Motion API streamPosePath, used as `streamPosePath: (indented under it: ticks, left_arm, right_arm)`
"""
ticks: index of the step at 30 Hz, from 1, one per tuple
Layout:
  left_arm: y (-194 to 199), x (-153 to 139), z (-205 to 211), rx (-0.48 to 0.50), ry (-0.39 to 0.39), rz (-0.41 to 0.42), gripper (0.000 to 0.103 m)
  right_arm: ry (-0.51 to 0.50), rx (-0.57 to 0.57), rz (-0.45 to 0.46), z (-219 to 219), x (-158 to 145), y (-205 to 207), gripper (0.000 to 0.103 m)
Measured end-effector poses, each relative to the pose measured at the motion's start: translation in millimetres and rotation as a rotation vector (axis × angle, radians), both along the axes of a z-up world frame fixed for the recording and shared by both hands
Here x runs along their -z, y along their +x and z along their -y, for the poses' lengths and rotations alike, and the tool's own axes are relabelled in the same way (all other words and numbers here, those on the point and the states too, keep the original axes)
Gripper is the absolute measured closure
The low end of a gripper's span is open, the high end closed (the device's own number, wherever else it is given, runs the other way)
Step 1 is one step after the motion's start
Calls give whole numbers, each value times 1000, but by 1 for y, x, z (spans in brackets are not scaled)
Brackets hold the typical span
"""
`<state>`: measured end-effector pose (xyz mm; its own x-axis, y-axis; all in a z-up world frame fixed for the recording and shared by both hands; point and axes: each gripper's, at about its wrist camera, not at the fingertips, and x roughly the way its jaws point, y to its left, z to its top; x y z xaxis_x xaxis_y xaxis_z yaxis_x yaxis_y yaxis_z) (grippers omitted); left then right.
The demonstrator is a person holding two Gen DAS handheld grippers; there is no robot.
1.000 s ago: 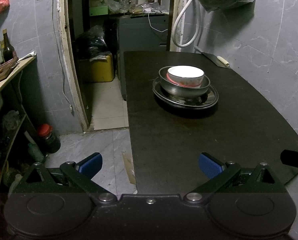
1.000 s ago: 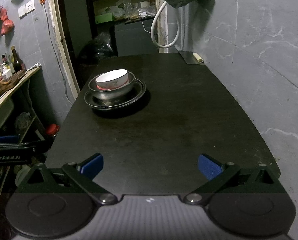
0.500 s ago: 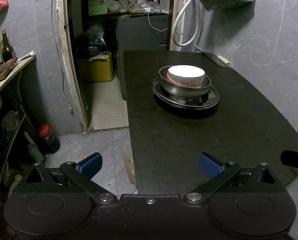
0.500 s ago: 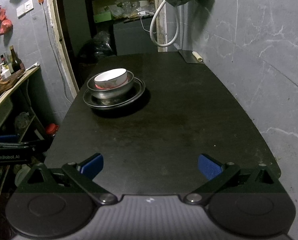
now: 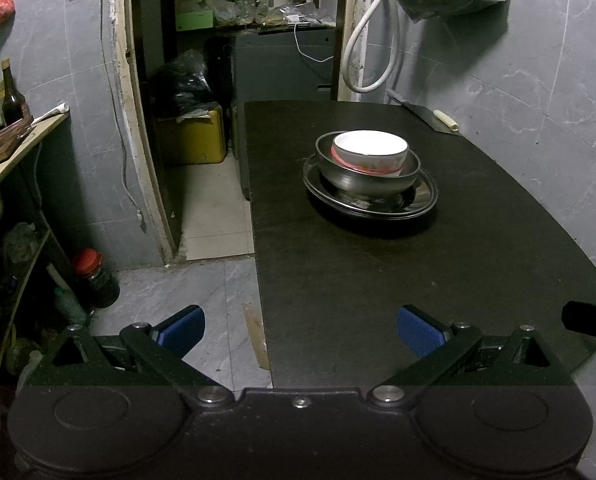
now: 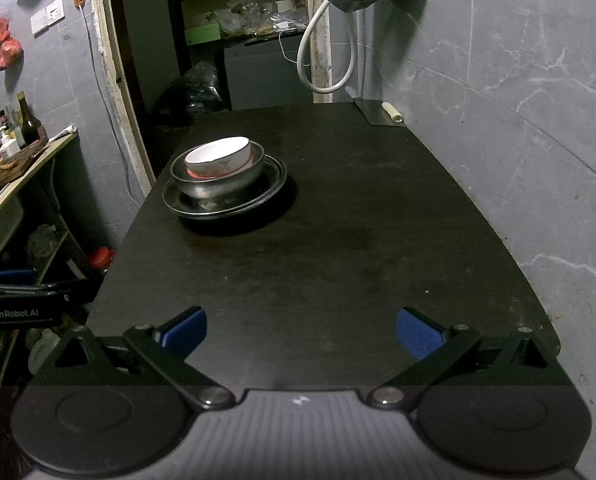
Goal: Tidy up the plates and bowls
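Left claw (image 5: 298,330) and right claw (image 6: 300,330): both released, blue pads spread wide, nothing between them, held at the near edge of the dark rectangular bench (image 6: 338,260). Mid-bench, well apart from both: white ceramic bowl (image 6: 219,158) nested in a steel bowl (image 6: 217,182), which sits on a dark round metal plate (image 6: 267,192). Nesting by size appears intended for compact storage. Beyond, a flat-bladed cleaver (image 6: 374,112) lies by the wall.
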<state>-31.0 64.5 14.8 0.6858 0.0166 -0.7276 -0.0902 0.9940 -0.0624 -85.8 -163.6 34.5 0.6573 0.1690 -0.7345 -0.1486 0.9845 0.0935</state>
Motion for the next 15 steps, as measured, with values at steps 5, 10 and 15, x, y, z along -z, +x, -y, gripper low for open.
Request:
streamPosePath:
  ticks: [5, 10, 15]
  left_arm:
    - [0, 0, 0, 0, 0, 0, 1]
    - [0, 0, 0, 0, 0, 0, 1]
    - [0, 0, 0, 1, 0, -1, 1]
  right_arm:
    - [0, -1, -1, 1, 0, -1, 0]
    - [1, 0, -1, 1, 0, -1, 0]
    - [1, 0, 0, 1, 0, -1, 0]
